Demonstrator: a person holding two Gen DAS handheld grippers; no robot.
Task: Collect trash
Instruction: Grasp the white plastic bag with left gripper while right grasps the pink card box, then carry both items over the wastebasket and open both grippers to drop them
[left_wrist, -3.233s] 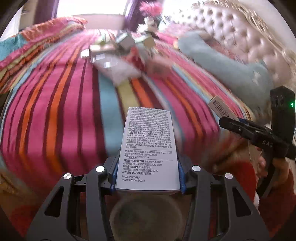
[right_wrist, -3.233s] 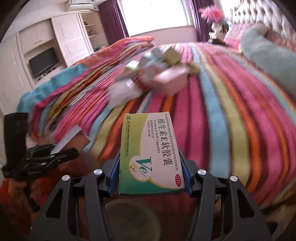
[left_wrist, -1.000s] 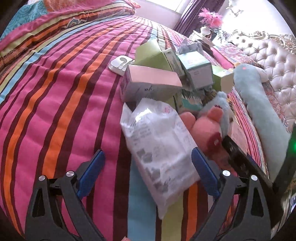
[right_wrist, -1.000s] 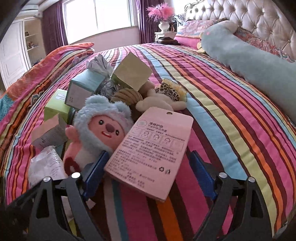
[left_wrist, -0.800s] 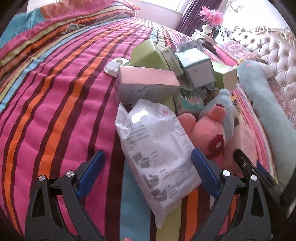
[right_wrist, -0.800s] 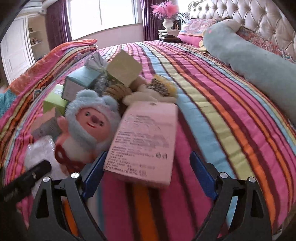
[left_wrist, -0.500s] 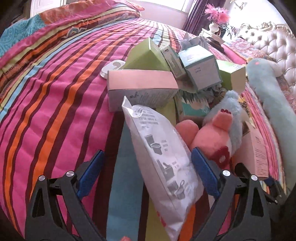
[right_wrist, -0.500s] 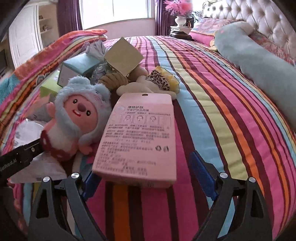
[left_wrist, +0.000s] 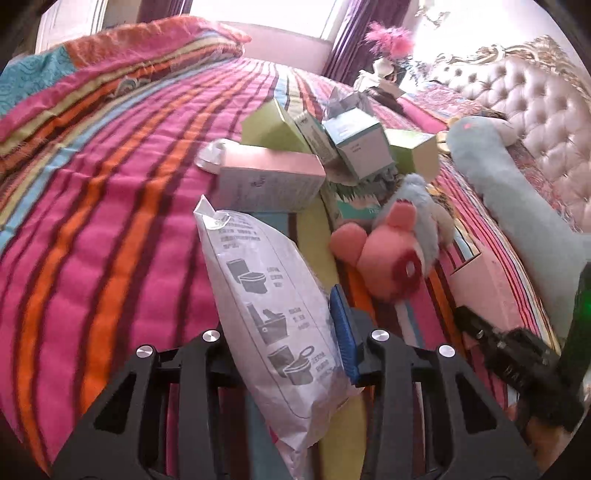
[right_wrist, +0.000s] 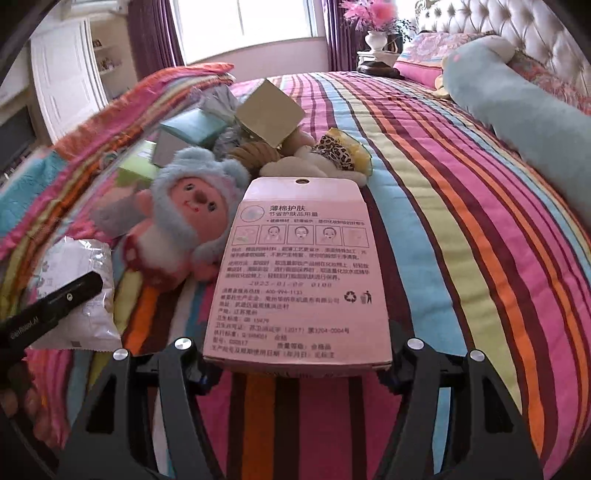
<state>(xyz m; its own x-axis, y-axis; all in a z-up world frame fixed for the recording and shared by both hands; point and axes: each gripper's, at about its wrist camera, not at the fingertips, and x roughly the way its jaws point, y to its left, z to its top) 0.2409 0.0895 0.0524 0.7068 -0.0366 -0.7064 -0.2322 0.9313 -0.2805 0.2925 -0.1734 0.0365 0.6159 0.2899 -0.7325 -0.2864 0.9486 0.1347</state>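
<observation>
left gripper (left_wrist: 284, 332) closing on the white bag (left_wrist: 273, 314), right gripper (right_wrist: 295, 363) closing, seemingly gripping the pink box (right_wrist: 301, 273); squeeze firmly, lift clear of the plush toy (right_wrist: 184, 218).

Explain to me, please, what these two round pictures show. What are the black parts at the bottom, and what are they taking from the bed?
No robot here: a person holds a two-finger gripper in each hand, each with a wide-angle camera looking along its fingers.

In the left view, the left gripper is closing on a white plastic packet.

In the right view, the right gripper is closing on a flat pink box.

On the striped bedspread lie more cardboard boxes and a pink and blue plush toy.
</observation>
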